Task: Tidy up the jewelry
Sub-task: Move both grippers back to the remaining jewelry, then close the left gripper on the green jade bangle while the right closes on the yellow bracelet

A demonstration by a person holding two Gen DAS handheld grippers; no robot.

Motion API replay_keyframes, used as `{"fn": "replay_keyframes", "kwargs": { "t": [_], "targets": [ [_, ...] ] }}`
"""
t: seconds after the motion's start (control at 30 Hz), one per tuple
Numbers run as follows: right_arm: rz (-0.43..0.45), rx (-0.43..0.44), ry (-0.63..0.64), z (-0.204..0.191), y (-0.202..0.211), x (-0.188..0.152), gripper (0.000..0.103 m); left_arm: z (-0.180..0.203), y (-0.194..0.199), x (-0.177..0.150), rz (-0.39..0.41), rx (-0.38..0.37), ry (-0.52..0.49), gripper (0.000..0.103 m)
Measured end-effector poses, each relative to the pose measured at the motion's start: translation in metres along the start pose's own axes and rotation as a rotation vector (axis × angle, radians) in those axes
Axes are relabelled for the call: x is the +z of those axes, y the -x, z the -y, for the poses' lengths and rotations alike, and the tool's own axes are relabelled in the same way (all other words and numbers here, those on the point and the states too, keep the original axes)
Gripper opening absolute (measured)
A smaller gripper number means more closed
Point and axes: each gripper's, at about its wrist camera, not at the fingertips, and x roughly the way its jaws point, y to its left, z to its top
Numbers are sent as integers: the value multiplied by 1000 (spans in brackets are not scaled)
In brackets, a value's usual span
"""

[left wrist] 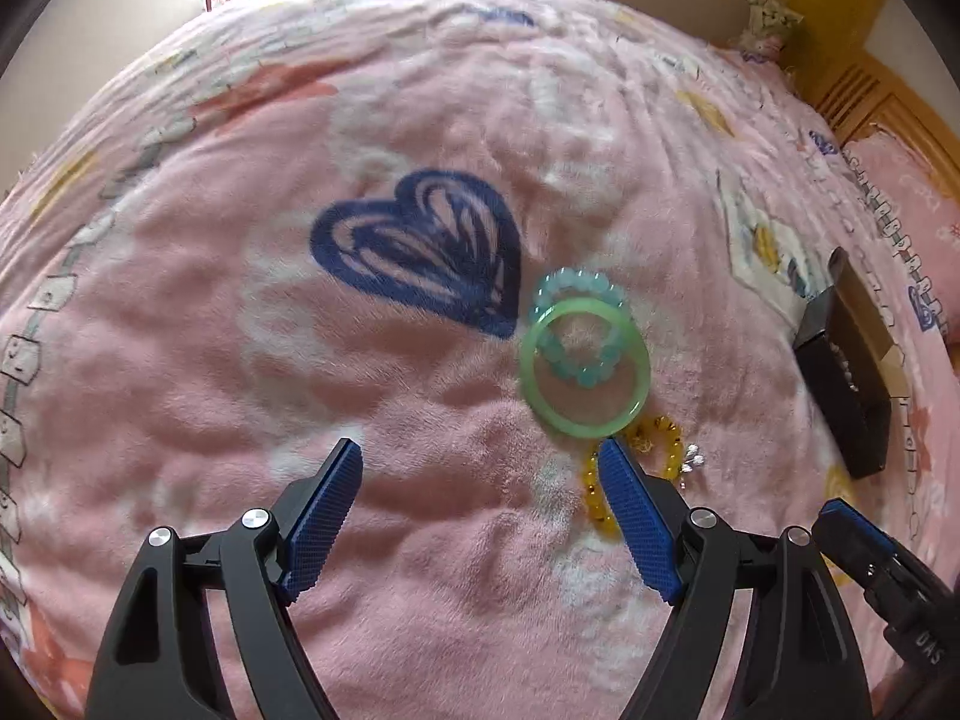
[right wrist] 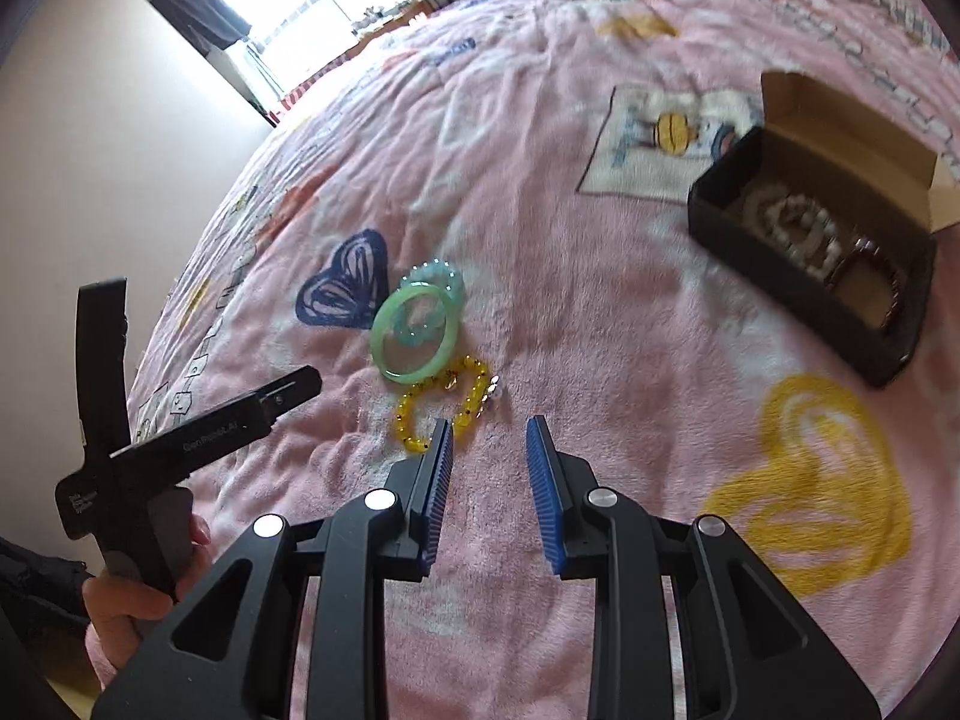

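On the fuzzy pink blanket [left wrist: 420, 540] a smooth green bangle [left wrist: 585, 372] overlaps a teal beaded bracelet [left wrist: 576, 294], with a yellow bead bracelet [right wrist: 441, 402] touching it. The black box [right wrist: 810, 252], well apart, holds pale and dark bead strands. The left gripper [left wrist: 480, 468] gapes wide and empty beside them; the right gripper [right wrist: 489, 438], ribbed blue pads narrowly parted, grips nothing.

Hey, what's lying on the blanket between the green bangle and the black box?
Nothing but bare pink blanket between the green bangle and the black box, shown plainly in the right wrist view.

Each wrist camera looks steeply down along its own fingers, close over the pink blanket [left wrist: 420, 540], both views sharing the green bangle [left wrist: 585, 375] ahead, the left gripper [left wrist: 480, 468] hovering left of it.
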Motion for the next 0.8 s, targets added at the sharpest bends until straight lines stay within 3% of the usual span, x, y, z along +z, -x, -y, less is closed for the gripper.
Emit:
{"fn": "replay_keyframes", "kwargs": {
  "t": [0.23, 0.37, 0.57, 0.67, 0.73, 0.8],
  "targets": [
    [-61, -34, -16, -1, -23, 19, 26, -6, -29, 14, -28, -57, 64, 80],
    [-76, -98, 45, -10, -38, 26, 26, -6, -38, 20, -20, -46, 57, 80],
    [-117, -82, 35, -5, -61, 28, 26, 1, -52, 19, -24, -12, 52, 79],
    [-122, -86, 35, -6, -68, 28, 27, 0, -53, 19, -18, 0, 61, 70],
    [-131, -83, 34, -6, -72, 28, 26, -4, -52, 20, -13, 10, 66, 57],
    [-131, -84, 30, -5, -75, 28, 27, -9, -52, 21, -17, -6, 77, 55]
  ]
}}
